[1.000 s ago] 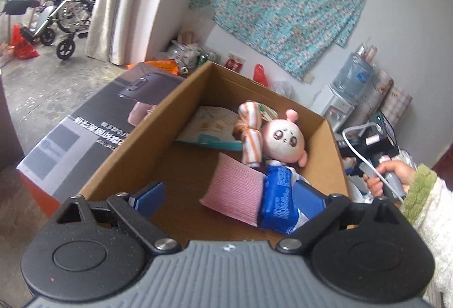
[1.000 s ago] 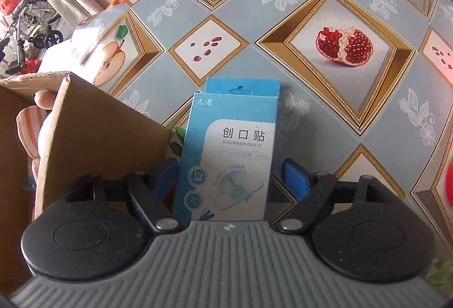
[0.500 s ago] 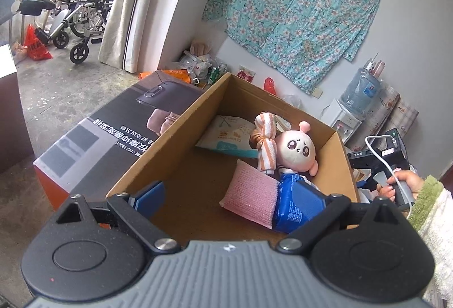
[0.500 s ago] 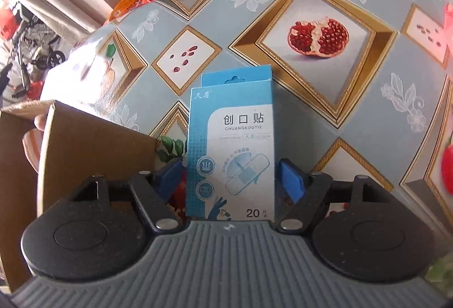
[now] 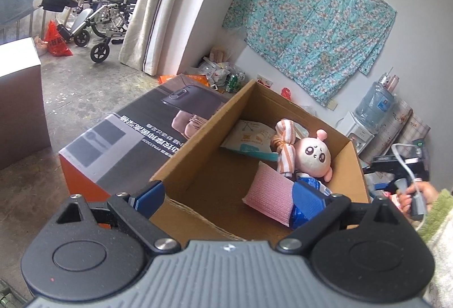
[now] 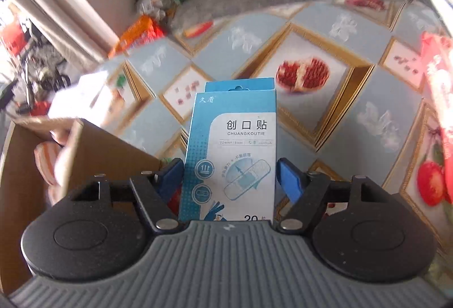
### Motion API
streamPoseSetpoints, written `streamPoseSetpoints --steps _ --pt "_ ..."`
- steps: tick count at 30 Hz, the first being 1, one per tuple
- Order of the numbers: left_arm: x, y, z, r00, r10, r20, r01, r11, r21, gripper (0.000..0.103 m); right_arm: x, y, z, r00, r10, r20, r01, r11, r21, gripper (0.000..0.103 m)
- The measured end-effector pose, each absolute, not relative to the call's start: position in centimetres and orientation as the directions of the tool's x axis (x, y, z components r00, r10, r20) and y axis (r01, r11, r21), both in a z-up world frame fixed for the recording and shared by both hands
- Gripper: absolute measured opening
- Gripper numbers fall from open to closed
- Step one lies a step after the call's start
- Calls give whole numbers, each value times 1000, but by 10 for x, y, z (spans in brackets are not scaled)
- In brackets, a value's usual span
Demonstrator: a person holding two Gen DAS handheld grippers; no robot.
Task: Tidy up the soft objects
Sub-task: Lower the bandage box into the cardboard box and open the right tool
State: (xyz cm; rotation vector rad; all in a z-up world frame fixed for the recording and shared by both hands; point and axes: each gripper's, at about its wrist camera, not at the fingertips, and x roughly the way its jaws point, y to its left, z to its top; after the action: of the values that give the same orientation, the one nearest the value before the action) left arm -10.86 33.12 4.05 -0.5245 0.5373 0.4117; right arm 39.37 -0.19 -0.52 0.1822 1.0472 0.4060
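My right gripper (image 6: pixel 229 175) has a blue plaster box (image 6: pixel 232 149) between its blue pads. Its jaws are closing and the pads touch the box's two sides, holding it above the fruit-patterned tablecloth (image 6: pixel 368 109). The open cardboard box (image 6: pixel 113 149) lies to the lower left. In the left wrist view my left gripper (image 5: pixel 228 196) hangs open over the near end of that cardboard box (image 5: pixel 198 138), gripping nothing. Inside lie a pink plush doll (image 5: pixel 312 156), a striped cloth (image 5: pixel 284 143), a pink knitted cloth (image 5: pixel 270 194), a white pack (image 5: pixel 249 135) and a blue pack (image 5: pixel 307 182).
A large printed appliance carton (image 5: pixel 136 143) stands left of the cardboard box. A wheelchair (image 5: pixel 104 10) and a curtain are far behind, a water dispenser (image 5: pixel 373 107) at the right. A person's hand in a green sleeve (image 5: pixel 416 194) is at the right. A red packet (image 6: pixel 436 59) lies at the table's right edge.
The right gripper's jaws narrowed onto the plaster box and rose with it, tilting up so the floor shows. The left gripper drew back from the cardboard box.
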Motion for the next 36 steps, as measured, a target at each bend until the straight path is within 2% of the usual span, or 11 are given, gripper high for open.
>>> streamPoseSetpoints --steps 4,7,10,15,21,27,36 --pt "-117 338 38 781 253 -571 -516 777 -361 98 361 -8 57 480 542 -690 -326 840 433 72" --pt "-123 343 36 780 265 -567 -527 767 -367 98 329 11 94 425 657 -623 -436 752 495 72" --pt "-129 347 33 786 263 -559 -529 753 -390 98 296 54 107 315 730 -606 -523 667 532 72" --pt "-143 348 31 800 244 -548 -515 748 -419 98 261 142 81 115 771 -626 -521 583 623 72" --pt "-167 348 34 800 282 -530 -536 733 -419 98 238 230 31 63 722 -689 -410 648 642 73" --pt "-181 354 34 791 301 -533 -559 709 -429 98 228 261 -28 -31 672 -740 -274 706 653 74" --pt "-182 353 31 797 288 -531 -547 715 -434 98 209 240 2 -5 710 -704 -351 658 666 74"
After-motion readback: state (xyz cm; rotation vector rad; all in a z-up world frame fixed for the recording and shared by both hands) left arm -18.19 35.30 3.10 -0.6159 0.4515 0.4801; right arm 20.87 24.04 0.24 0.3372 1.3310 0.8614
